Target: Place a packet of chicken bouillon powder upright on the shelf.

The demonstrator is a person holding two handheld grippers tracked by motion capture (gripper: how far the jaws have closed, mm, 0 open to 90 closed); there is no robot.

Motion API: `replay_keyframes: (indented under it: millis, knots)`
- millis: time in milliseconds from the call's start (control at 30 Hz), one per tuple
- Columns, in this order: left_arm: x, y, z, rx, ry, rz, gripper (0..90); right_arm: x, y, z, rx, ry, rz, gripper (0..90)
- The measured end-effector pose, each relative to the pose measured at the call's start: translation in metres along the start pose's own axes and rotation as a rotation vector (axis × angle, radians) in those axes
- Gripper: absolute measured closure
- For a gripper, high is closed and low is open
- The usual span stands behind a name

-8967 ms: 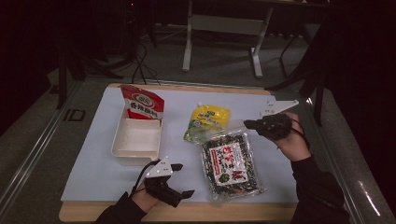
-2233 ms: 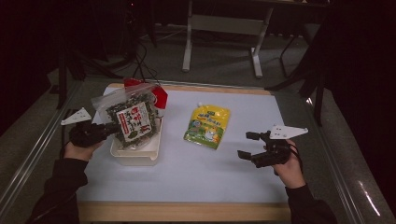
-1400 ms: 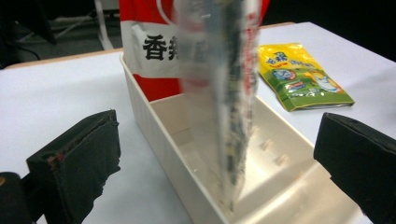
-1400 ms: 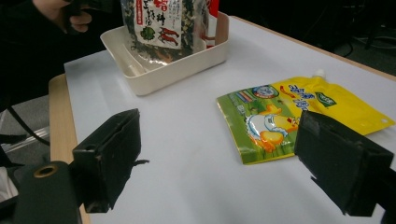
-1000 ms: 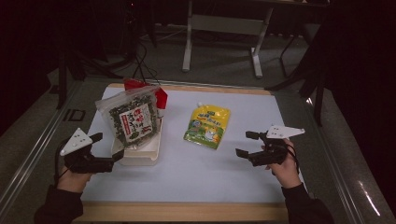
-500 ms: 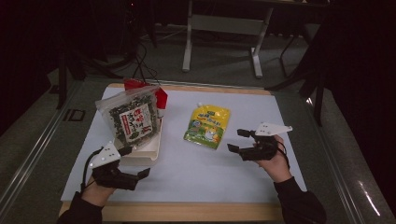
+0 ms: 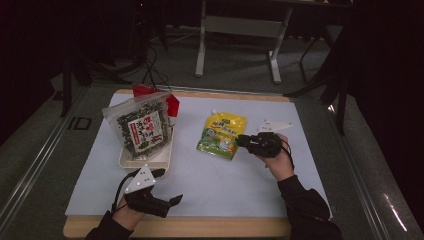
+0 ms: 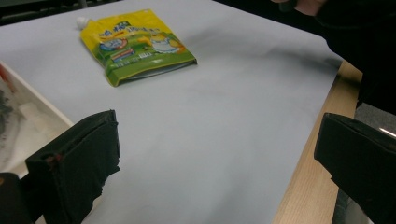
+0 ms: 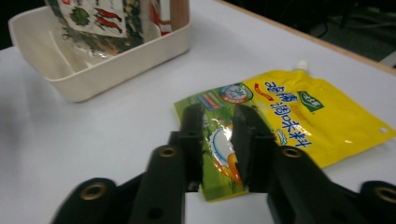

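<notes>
A yellow-green spouted pouch (image 7: pixel 222 134) lies flat on the white mat, and it is also in the left gripper view (image 8: pixel 135 46). My right gripper (image 7: pixel 241 142) is at its right edge. In the right gripper view the jaws (image 9: pixel 218 126) have just been closing and now pinch the pouch's (image 9: pixel 289 112) green corner, with a narrow strip of it between them. My left gripper (image 7: pixel 167 187) rests near the table's front edge below the tray. Its jaws (image 8: pixel 219 154) stand wide open with nothing between them.
A white tray (image 7: pixel 145 161) at the left holds a leaning seaweed bag (image 7: pixel 142 127) and a red packet (image 7: pixel 172 102) behind it. The tray (image 9: pixel 93 79) and bag (image 9: pixel 102 18) also lie ahead of the right gripper. The wooden table edge (image 8: pixel 308 177) runs close to the left gripper.
My left gripper came from left of the tray down to the front edge. My right gripper moved left onto the pouch and its jaws closed.
</notes>
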State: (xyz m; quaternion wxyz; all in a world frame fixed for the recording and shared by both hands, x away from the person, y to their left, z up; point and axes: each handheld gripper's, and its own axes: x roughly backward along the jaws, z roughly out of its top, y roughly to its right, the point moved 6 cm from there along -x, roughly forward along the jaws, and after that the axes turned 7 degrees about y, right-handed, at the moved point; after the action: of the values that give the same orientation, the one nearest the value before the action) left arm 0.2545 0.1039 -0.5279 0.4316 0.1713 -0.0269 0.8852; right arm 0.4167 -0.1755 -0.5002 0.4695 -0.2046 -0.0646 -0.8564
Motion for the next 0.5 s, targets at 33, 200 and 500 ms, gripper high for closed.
replay_keyframes:
  millis: [33, 200, 500]
  knots:
    - [-0.001, 0.001, -0.001, -0.001, 0.002, -0.002, 1.3, -0.004, 0.001, 0.0, 0.001, -0.007, -0.002, 81.8]
    - [-0.004, 0.003, -0.004, -0.01, 0.005, -0.009, 1.3, -0.025, 0.011, 0.003, 0.008, -0.036, -0.02, 89.9]
    - [-0.006, 0.003, -0.009, -0.017, 0.0, -0.018, 1.3, -0.063, 0.033, 0.008, -0.031, -0.065, -0.058, 90.0]
